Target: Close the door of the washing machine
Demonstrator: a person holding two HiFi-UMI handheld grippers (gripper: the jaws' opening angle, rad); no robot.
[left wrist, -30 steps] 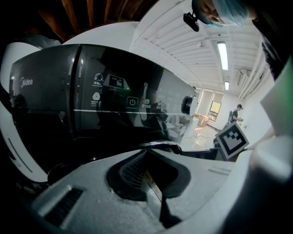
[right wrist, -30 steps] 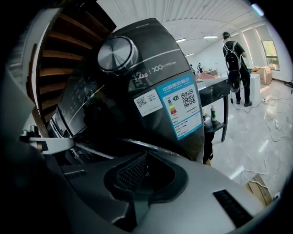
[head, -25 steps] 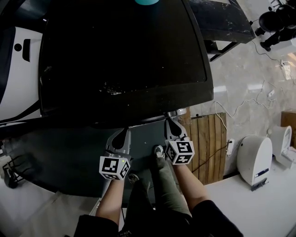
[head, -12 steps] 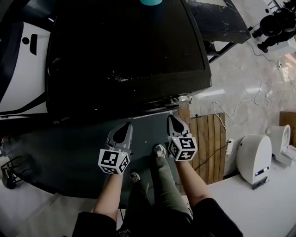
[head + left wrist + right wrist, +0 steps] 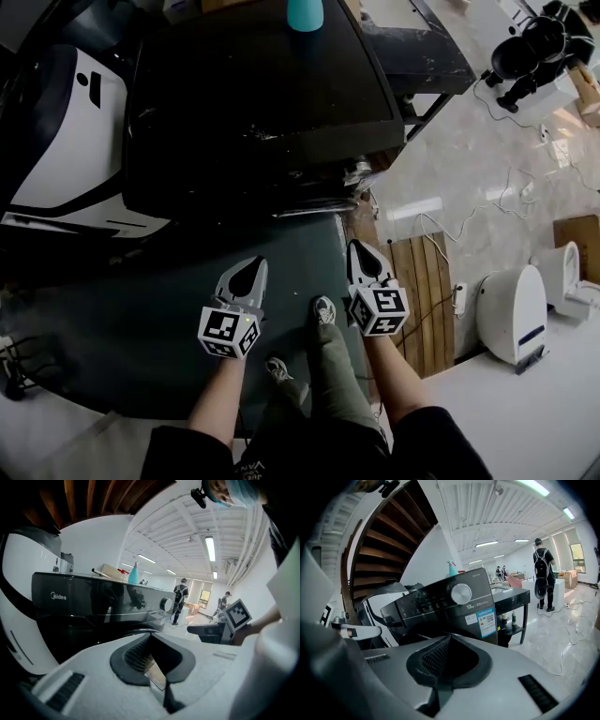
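Washing machine (image 5: pixel 253 103): black front-loader with a glossy top, standing upright at 12 o'clock in the head view, its front facing 6 o'clock. Control panel with a silver knob (image 5: pixel 461 593). Door (image 5: pixel 419 632): dark, below the panel, apparently shut against the front.

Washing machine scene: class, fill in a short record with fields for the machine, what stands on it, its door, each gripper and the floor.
machine: dark washing machine, dial on its front panel
on top: teal bottle
door: none seen swung out in the head view; latch not visible
left gripper: shut, empty, apart from the machine
right gripper: shut, empty, apart from the machine
floor: dark mat under the person's feet; wooden slats beside it
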